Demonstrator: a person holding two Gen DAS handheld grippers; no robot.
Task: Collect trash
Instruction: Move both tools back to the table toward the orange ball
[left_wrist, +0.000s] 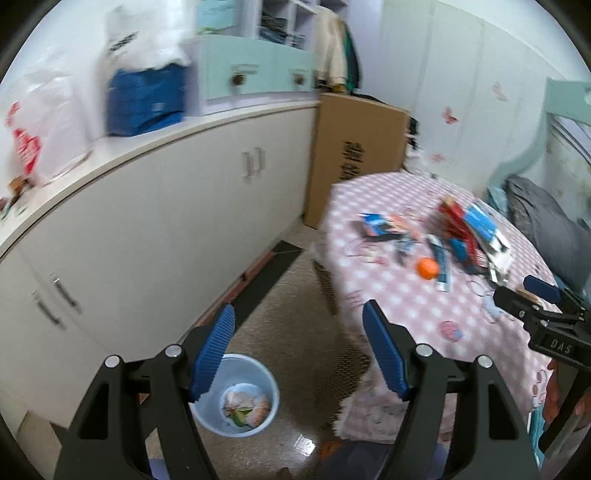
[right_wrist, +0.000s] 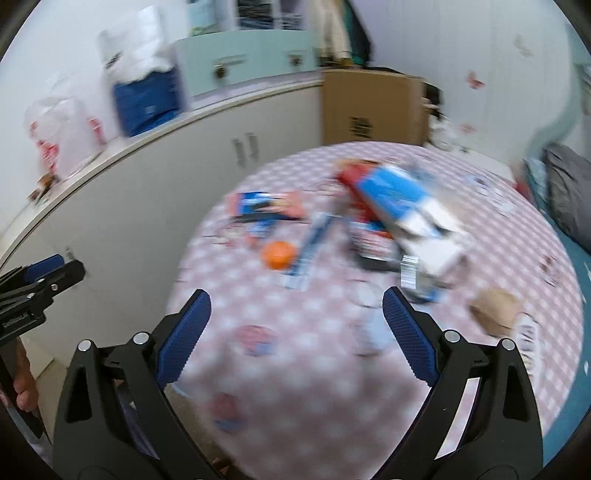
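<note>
A round table with a pink checked cloth (left_wrist: 399, 302) (right_wrist: 317, 354) carries a heap of trash: blue and red wrappers and cartons (left_wrist: 469, 225) (right_wrist: 399, 199), a blue tube (right_wrist: 312, 251) and an orange ball (left_wrist: 427, 268) (right_wrist: 279, 254). A light blue bin (left_wrist: 243, 398) stands on the floor left of the table with some scraps inside. My left gripper (left_wrist: 299, 350) is open and empty above the floor, over the bin. My right gripper (right_wrist: 295, 328) is open and empty above the table's near part; it also shows in the left wrist view (left_wrist: 532, 291).
A long white cabinet (left_wrist: 155, 229) runs along the left, with plastic bags (left_wrist: 40, 122) and a blue pack (left_wrist: 147, 96) on top. A cardboard box (left_wrist: 354, 147) stands behind the table. A brown paper piece (right_wrist: 495, 310) lies at the table's right.
</note>
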